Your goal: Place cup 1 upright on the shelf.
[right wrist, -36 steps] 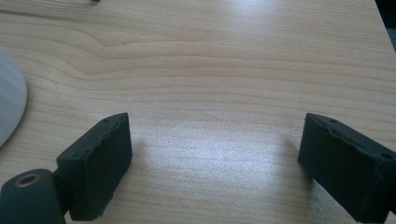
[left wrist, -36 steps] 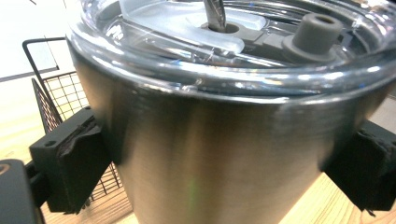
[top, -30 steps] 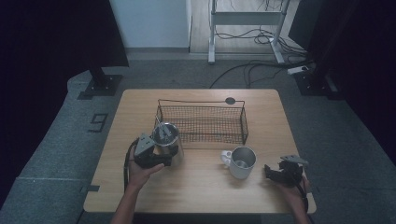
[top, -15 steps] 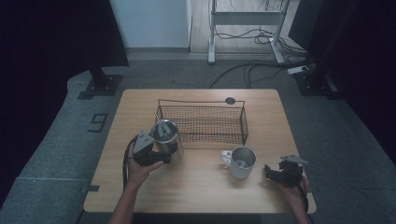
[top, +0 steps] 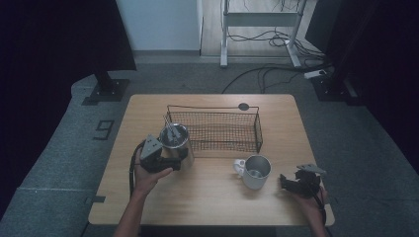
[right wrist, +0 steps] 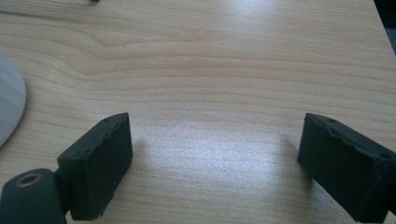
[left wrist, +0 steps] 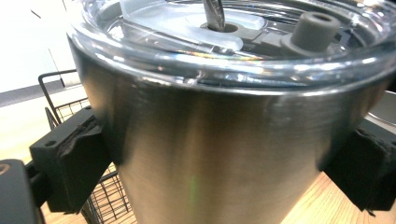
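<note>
grey carpet floor (top: 59, 163), dark curtains (top: 54, 44), white wall (top: 158, 24)

The high view is dim and slightly soft, with black, detail-free areas along the left and right edges; the wooden table (top: 207, 192) is the brightest zone. In the left gripper view, the steel tumbler (left wrist: 219, 154) sits too close to be sharp, with white glare streaks on its clear lid (left wrist: 224, 32) across the top of the frame. The right gripper view is evenly lit, with a pale sheen at centre and soft shadows beside the black jaws.
</note>
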The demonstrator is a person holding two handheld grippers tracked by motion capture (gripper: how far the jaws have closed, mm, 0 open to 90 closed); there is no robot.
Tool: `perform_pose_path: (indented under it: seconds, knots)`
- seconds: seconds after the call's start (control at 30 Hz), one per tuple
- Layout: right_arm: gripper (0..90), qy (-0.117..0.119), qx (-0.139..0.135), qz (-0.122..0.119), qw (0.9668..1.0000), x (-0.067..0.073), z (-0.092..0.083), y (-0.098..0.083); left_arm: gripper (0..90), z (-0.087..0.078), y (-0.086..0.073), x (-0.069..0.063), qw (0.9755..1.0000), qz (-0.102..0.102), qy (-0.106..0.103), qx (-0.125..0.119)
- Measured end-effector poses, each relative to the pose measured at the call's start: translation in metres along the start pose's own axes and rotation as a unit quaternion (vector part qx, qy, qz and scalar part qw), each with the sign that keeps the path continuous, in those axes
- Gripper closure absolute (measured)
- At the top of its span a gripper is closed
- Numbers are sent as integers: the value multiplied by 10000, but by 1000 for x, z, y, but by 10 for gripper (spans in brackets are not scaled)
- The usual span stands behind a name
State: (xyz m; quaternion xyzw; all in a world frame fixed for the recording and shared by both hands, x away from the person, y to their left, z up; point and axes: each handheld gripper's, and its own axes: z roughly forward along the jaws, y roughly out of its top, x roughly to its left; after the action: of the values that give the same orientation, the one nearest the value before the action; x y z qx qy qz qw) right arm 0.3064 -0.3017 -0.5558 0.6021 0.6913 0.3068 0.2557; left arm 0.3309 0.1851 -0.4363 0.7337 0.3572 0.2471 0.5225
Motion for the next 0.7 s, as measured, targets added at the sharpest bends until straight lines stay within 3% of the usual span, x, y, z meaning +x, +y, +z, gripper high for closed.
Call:
perform_pose_path:
  seconds: [0.7]
  knots:
    - [100,-6,-1,6,10000,0,0,0,43,3,21,0,9999,13,-14,-112]
